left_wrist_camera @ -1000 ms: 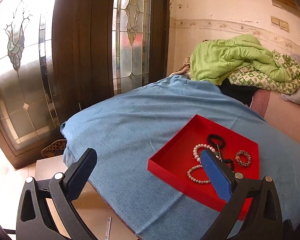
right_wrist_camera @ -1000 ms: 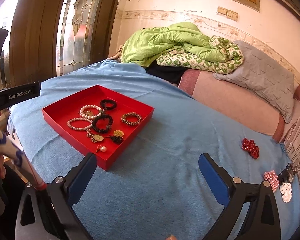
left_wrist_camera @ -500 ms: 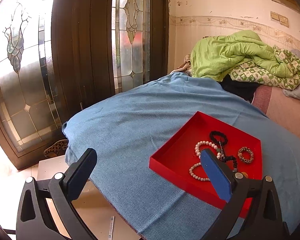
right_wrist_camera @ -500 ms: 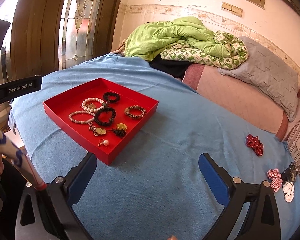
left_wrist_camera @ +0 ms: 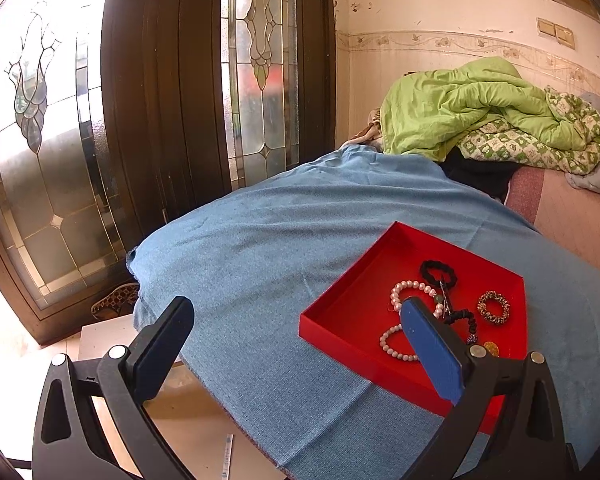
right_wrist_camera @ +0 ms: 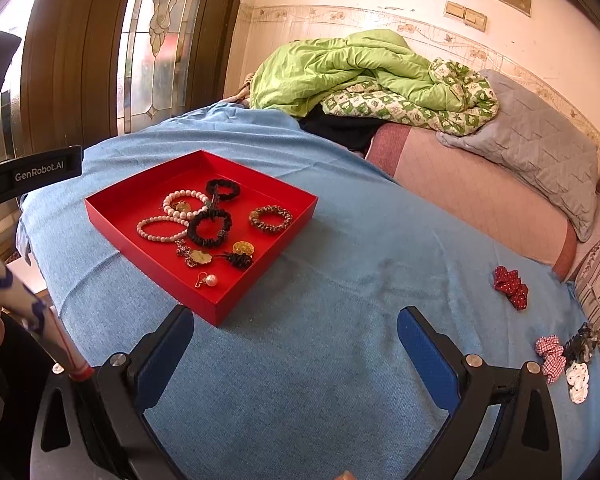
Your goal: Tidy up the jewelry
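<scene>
Right wrist view: right gripper held above blue cloth, fingers spread wide, nothing between them, aimed across the bed. Red tray far left of fingers, flat on cloth; inside it pearl bracelets, black scrunchie, brown beaded bracelet, pearl earring near front corner. Red bow and checked hair clips far right on cloth, well apart from tray. Left wrist view: left gripper likewise wide apart, empty, near the bed's edge, tray behind its right finger. Green quilt heaped at far wall.
</scene>
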### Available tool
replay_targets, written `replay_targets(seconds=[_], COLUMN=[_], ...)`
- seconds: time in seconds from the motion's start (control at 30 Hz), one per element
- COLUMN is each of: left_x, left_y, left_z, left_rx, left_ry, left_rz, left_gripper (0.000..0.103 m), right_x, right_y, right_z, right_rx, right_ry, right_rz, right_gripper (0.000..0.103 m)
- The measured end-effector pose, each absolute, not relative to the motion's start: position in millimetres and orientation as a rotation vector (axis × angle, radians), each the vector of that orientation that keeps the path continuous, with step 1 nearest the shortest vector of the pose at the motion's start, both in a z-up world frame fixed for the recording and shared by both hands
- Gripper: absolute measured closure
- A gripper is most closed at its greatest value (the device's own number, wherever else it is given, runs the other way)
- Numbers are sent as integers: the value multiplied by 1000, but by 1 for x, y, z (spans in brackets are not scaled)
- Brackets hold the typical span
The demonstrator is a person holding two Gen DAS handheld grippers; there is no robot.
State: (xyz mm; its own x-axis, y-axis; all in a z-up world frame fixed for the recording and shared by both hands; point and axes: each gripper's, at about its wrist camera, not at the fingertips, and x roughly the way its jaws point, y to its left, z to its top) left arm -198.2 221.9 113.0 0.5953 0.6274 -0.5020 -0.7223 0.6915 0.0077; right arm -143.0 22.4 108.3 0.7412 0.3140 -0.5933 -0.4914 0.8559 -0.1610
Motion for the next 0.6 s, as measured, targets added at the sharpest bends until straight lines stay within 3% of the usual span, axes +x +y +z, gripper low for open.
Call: replay_targets(seconds=[0.6], left_x=[-199], left_y=[223], left_z=[114], left_rx=[-201], left_ry=[498], left_rz=[788], left_gripper=[0], right_x=[-142], right_y=[22], right_z=[105], right_rx=[-324], right_ry=[594], right_rz=[455], right_gripper=[0])
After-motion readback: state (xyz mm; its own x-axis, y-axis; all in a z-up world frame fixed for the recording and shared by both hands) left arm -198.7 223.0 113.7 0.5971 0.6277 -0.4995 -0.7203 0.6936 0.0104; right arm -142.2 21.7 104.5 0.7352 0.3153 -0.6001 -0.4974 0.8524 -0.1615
